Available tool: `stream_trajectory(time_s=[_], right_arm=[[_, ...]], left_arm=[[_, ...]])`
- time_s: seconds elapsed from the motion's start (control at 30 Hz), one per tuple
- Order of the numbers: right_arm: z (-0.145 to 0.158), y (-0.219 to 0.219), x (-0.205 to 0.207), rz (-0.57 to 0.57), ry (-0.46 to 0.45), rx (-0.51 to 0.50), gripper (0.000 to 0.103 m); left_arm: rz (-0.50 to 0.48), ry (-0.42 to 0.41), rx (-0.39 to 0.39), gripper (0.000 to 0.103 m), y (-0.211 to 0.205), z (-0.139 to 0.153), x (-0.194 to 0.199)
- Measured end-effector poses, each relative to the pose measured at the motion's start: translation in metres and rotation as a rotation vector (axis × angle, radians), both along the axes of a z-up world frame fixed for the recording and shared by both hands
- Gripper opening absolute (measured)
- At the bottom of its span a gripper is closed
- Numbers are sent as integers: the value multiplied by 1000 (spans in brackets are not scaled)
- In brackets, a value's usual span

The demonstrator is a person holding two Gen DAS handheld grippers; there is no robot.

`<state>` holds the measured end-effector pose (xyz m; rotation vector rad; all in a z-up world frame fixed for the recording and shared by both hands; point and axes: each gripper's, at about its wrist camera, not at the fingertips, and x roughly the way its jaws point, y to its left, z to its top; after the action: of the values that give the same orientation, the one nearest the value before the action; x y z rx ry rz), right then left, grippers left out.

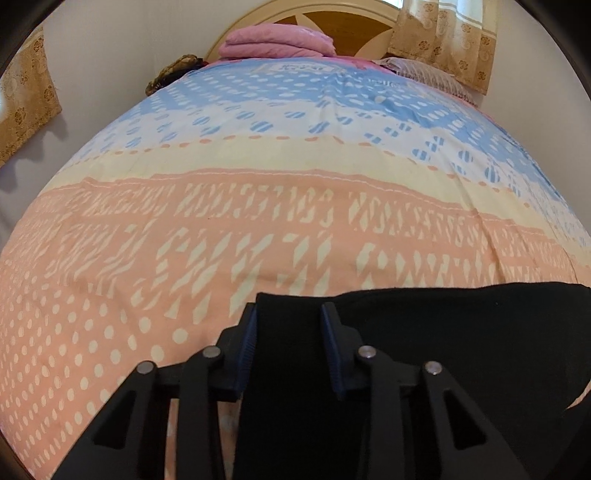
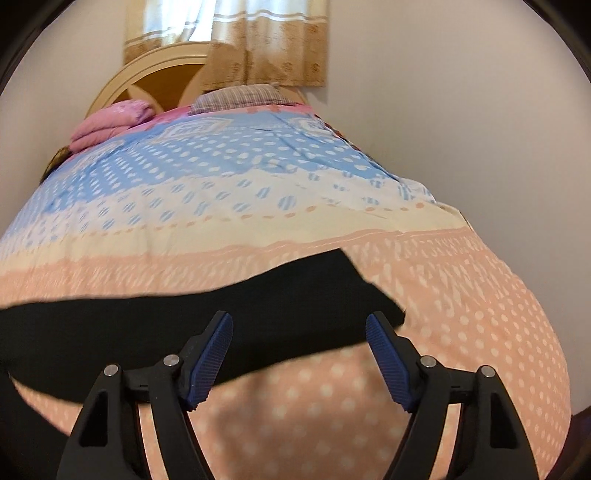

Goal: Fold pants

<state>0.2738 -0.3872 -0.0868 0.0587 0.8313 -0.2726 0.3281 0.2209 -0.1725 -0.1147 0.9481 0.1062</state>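
My left gripper (image 1: 290, 314) tilts steeply down at the near part of the bed. A band of the black pants (image 1: 424, 350) runs up between its two blue pads (image 1: 334, 354). The pads stand on either side of that band with the cloth filling the gap, but I cannot tell whether they press on it; the black fabric and the black fingers merge in the lower part of the left wrist view.

My right gripper (image 2: 299, 325) also points downward. Its jaws are spread wide, and nothing is caught between its pads (image 2: 208, 362). Its fingertips hang over the near edge of the pants (image 2: 221, 310), which lie as a dark strip across the peach, dotted part of the bedspread (image 2: 461, 332); one end of the strip finishes in a squared corner toward the right of that view.

The right wrist view is blurred, so the pattern of the bedspread (image 1: 147, 258) is clearer from the left. The pants run out of the picture at the left edge of the right view and at the right edge of the left view, so their full shape is hidden. Far off, a folded pink blanket (image 1: 277, 42) sits by the wooden headboard (image 1: 354, 18), next to a striped pillow (image 2: 236, 96), with patterned curtains (image 2: 266, 48) behind.
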Motion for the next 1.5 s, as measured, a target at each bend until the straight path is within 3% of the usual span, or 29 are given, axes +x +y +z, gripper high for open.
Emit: stream_trajectory(time_s=[0.23,0.47,0.63,0.8,0.83,0.9,1.0,1.13,1.5], right_arm=[[-3,-33,43,-39,42,2,75],[-29,-54,83,-5,156,50,75],[-46,-68,100,-13,204,76,75],[-60,-70,106,11,233,81,74],[-60,-70,106,21,231,92,72],[-62,-65,107,63,243,107,38],[-58,-60,103,91,235,125,13],[-39,-56,90,99,165,122,10],[20,-47,36,124,-33,86,9]], left_arm=[[4,-13,-14,22,3,2,3],[-7,-10,14,23,0,0,7],[11,-16,61,37,-4,1,12],[-34,-16,93,31,-12,-2,16],[-42,-18,95,23,-13,-2,16],[-63,-22,99,18,-14,-1,15],[-67,-26,88,14,-14,2,14],[-62,-73,36,13,-8,14,6],[-62,-174,-9,13,-5,44,-12]])
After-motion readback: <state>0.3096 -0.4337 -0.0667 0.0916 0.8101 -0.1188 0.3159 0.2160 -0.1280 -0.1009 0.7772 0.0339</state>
